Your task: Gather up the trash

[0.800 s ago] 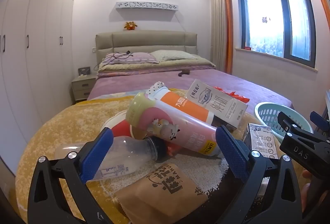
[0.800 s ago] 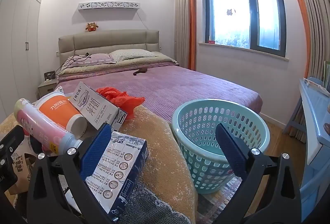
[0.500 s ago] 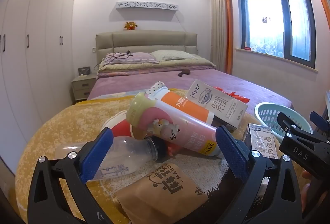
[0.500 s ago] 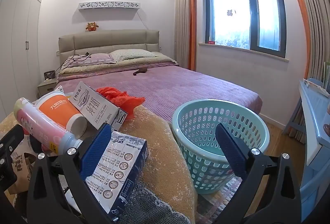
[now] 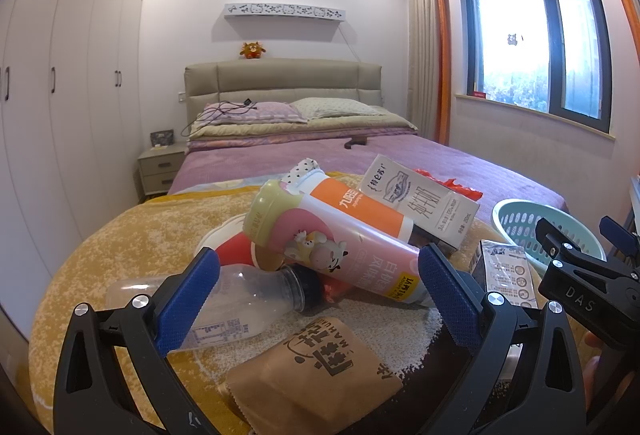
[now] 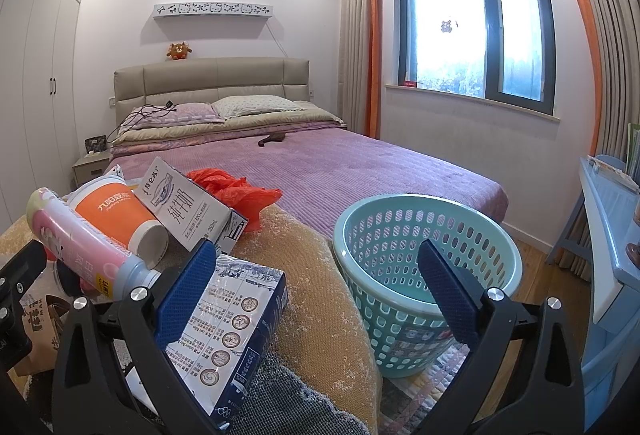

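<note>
Nothing has shifted since the earlier frames: both tools hover where they were, and the pile lies as before. The left tool is spread wide and empty over the clear plastic bottle, with the brown paper bag just below it. Leaning across the bottle's dark cap is the pink drink bottle, an orange-labelled cup and a white milk carton stacked behind it. The right tool, likewise agape and holding nothing, hangs above the blue-and-white milk carton, beside the teal laundry basket on the floor. All the trash sits on the yellow-covered bench. Pulling the clear bottle out would likely unseat the pink one resting on it, sending the stack rolling off the rounded edge.
</note>
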A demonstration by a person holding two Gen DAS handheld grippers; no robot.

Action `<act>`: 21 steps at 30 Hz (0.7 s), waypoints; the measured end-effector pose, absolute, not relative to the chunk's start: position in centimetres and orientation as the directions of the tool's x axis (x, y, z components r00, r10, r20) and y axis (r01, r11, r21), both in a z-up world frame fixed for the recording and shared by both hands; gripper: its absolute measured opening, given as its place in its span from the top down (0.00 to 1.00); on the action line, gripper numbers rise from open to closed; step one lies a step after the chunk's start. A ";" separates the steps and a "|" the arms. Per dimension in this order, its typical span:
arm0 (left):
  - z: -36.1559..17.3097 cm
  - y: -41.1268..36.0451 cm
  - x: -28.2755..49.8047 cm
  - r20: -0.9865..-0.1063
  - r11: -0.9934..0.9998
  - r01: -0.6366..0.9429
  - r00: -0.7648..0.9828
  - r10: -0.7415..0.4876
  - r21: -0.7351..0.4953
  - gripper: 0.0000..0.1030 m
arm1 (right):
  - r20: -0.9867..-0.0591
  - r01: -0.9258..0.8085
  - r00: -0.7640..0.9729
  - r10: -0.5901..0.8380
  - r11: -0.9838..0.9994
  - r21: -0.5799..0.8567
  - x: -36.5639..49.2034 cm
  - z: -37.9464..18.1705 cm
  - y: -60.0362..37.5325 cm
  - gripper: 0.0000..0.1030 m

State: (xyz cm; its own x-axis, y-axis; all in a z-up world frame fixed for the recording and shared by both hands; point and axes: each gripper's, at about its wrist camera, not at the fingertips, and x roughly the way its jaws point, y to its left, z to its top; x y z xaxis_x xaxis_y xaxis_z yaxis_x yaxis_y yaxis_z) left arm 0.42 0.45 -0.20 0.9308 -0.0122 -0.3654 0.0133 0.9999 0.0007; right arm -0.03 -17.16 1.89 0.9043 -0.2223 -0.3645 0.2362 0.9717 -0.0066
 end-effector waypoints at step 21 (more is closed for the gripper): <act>-0.2 0.4 0.4 -0.364 1.000 0.015 0.931 -0.015 -0.002 0.07 | -0.358 0.235 0.906 -0.225 0.972 -0.015 0.3 2.1 -16.6 0.07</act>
State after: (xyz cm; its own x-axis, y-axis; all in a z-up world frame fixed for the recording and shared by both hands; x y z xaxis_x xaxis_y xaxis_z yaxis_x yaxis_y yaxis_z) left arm 0.37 0.43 -0.18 0.9315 -0.0147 -0.3635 0.0150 0.9999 -0.0019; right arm 0.26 -16.57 2.12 0.9064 -0.2245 -0.3579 0.2347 0.9719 -0.0152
